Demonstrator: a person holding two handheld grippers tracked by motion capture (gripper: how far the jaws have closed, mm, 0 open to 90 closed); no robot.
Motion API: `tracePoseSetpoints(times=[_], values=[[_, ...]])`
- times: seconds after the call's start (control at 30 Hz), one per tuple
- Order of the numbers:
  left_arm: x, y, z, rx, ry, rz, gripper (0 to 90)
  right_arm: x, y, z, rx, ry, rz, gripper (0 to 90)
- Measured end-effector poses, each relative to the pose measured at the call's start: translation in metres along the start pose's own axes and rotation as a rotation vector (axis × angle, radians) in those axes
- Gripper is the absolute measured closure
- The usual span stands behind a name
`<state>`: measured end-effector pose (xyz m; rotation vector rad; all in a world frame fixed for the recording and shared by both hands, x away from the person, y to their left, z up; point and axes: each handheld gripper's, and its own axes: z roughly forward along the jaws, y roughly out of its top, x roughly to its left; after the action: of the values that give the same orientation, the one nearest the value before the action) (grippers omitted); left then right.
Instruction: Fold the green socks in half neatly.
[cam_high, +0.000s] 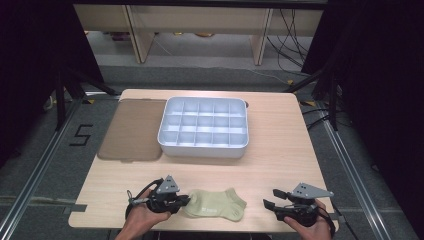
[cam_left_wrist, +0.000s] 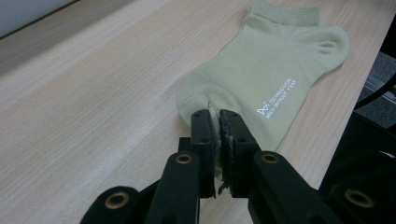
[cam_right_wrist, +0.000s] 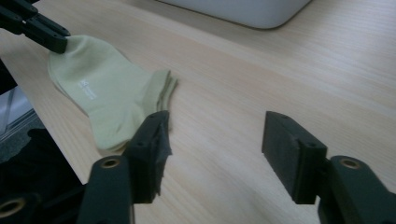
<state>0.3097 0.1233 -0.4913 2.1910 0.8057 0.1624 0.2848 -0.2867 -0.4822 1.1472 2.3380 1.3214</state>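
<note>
Sock: it lies flat at the tabletop's near edge, long axis left to right, toe in the left gripper's clenched jaws, cuff toward the right gripper, whose jaws stand apart, holding nothing. Likely next: gripping that cuff end for folding.

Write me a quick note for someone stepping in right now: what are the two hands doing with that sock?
Left tongs: shut on the toe end of the pale green sock.
Right tongs: open, holding nothing, on the cuff side of the sock.
Sock lies flat at the near edge of the table; the white divided tray sits behind it, compartments bare.
Done: toe gripped. Left, probably: fold the sock and put it in the tray.
</note>
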Motion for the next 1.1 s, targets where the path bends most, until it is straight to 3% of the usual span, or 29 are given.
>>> tracePoseSetpoints(times=[0.07, 0.1, 0.13, 0.17, 0.23, 0.37, 0.47, 0.5, 0.63, 0.8, 0.9, 0.97, 1.0, 1.1], values=[[0.000, 0.000, -0.002, 0.000, -0.004, -0.002, 84.1, 0.007, 0.003, 0.003, 0.003, 0.031, 0.037, 53.2], [0.001, 0.001, -0.003, -0.003, -0.002, 0.005, 84.1, 0.007, 0.005, 0.004, -0.007, 0.029, -0.012, 56.2], [0.001, 0.001, -0.003, -0.003, -0.002, 0.005, 84.1, 0.012, 0.007, 0.005, 0.009, 0.039, 0.018, 57.4], [0.001, 0.001, -0.003, 0.001, 0.001, 0.004, 84.1, 0.012, 0.008, 0.009, -0.008, 0.054, -0.015, 59.2], [0.002, 0.000, -0.004, 0.006, -0.008, 0.012, 84.0, 0.019, 0.011, 0.013, 0.016, 0.064, -0.014, 62.2], [0.002, 0.000, -0.005, 0.011, -0.014, 0.014, 83.9, 0.024, 0.016, 0.022, 0.030, 0.072, -0.085, 68.0], [0.002, 0.000, -0.005, 0.011, -0.009, 0.013, 83.9, 0.030, 0.018, 0.025, 0.050, 0.081, -0.078, 71.2], [0.002, 0.000, -0.005, 0.007, -0.004, 0.002, 83.9, 0.031, 0.020, 0.030, 0.044, 0.089, -0.121, 75.6], [0.002, 0.000, -0.006, 0.009, -0.010, 0.012, 83.9, 0.036, 0.024, 0.039, 0.037, 0.117, -0.153, 82.6], [0.002, 0.000, -0.006, 0.010, -0.008, 0.012, 83.9, 0.040, 0.027, 0.049, 0.055, 0.125, -0.176, 87.3], [0.002, 0.001, -0.006, 0.011, -0.009, 0.011, 83.9, 0.044, 0.027, 0.056, 0.092, 0.133, -0.163, 88.8], [0.002, 0.001, -0.006, 0.010, -0.011, 0.013, 83.9, 0.044, 0.027, 0.059, 0.094, 0.129, -0.184, 89.4], [0.000, 0.001, -0.005, -0.009, -0.010, -0.019, 83.9, 0.045, 0.028, 0.065, 0.108, 0.138, -0.194, 90.0], [0.000, 0.002, -0.006, -0.004, -0.012, -0.012, 83.9, 0.047, 0.029, 0.071, 0.124, 0.144, -0.195, 90.0]])
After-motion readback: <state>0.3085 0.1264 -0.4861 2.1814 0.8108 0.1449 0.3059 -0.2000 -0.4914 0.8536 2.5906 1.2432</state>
